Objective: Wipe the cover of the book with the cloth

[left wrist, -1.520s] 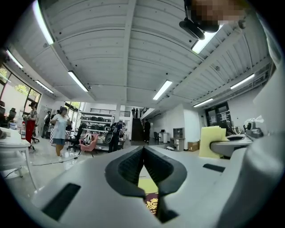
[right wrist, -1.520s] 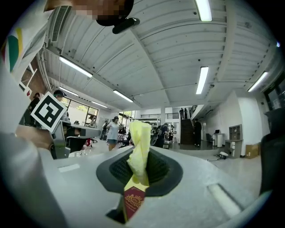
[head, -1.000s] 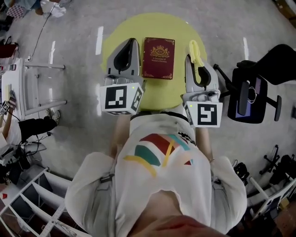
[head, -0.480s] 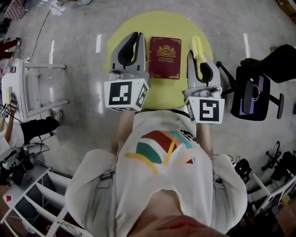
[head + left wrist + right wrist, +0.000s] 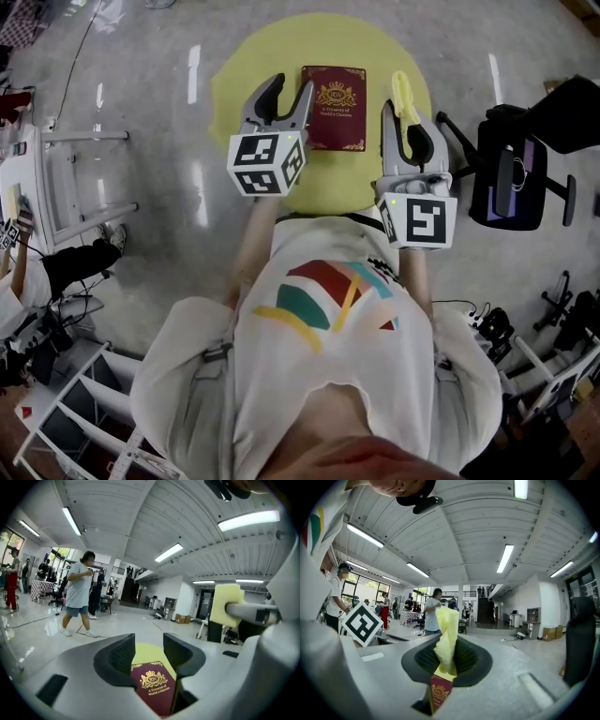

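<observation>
The round yellow table [image 5: 246, 75] lies under the book [image 5: 334, 108], which rests flat and closed with its red cover and gold crest facing up. The cover is in plain view and nothing lies on it.

The left gripper [image 5: 292, 89] is at the book's left edge. Its jaws have just been opening and now stand spread wide with nothing gripped. In the left gripper view the book [image 5: 152, 688] shows through the gap, below and beyond the jaws, with no pad on it. Whether a jaw tip touches the book's edge I cannot tell.

The right gripper [image 5: 400, 111] is just to the right of the book. Its jaws are pressed together on the cloth [image 5: 401, 92], a pale yellow strip that sticks out past the tips. In the right gripper view the cloth [image 5: 447, 634] stands up between the pads, with the book [image 5: 439, 693] low behind it and clear of it.

As I judge it, the wiping has not begun. The cloth is picked up and ready, but it is off to the book's side and not on the cover. Left to do: bring the cloth onto the cover and pass it across, perhaps with the left gripper steadying the book.
</observation>
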`<state>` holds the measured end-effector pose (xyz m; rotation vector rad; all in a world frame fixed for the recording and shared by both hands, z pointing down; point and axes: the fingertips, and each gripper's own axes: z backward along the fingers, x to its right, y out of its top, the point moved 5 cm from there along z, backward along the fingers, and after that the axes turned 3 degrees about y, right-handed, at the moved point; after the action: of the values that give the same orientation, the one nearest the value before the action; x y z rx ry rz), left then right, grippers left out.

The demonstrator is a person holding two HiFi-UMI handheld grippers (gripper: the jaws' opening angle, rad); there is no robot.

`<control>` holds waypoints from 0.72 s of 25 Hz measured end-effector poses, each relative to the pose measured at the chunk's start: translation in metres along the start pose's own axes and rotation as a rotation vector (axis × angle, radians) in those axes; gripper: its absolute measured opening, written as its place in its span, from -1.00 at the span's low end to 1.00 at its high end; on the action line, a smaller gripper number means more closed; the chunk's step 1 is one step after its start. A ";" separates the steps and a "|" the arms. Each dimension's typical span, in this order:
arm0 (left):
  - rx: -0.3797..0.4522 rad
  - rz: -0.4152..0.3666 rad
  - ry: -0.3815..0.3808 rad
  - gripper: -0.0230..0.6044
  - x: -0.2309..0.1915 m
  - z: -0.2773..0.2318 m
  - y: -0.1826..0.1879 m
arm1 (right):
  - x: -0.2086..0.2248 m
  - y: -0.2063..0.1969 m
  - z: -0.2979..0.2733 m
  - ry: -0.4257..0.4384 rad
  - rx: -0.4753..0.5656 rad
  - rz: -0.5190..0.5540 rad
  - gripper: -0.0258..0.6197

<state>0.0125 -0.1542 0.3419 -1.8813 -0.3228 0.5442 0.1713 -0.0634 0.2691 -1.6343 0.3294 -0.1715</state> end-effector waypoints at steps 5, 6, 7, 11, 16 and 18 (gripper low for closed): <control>-0.158 0.065 0.008 -0.37 -0.013 -0.022 -0.057 | 0.004 -0.001 0.005 -0.037 -0.016 0.001 -0.83; -0.191 0.082 0.009 -0.37 -0.015 -0.025 -0.069 | 0.005 -0.002 0.006 -0.044 -0.021 0.001 -0.83; -0.230 0.095 0.009 -0.37 -0.017 -0.028 -0.081 | 0.006 -0.003 0.007 -0.052 -0.026 0.002 -0.83; -0.384 0.143 0.006 -0.37 -0.021 -0.038 -0.125 | 0.009 -0.007 0.009 -0.075 -0.043 0.002 -0.83; -0.494 0.170 0.016 -0.37 -0.023 -0.038 -0.160 | 0.011 -0.011 0.012 -0.092 -0.063 -0.002 -0.83; -0.526 0.163 0.034 -0.37 -0.024 -0.038 -0.169 | 0.013 -0.012 0.013 -0.096 -0.067 -0.004 -0.83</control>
<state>0.0175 -0.1343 0.5159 -2.4391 -0.3117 0.5724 0.1886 -0.0543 0.2785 -1.7037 0.2610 -0.0853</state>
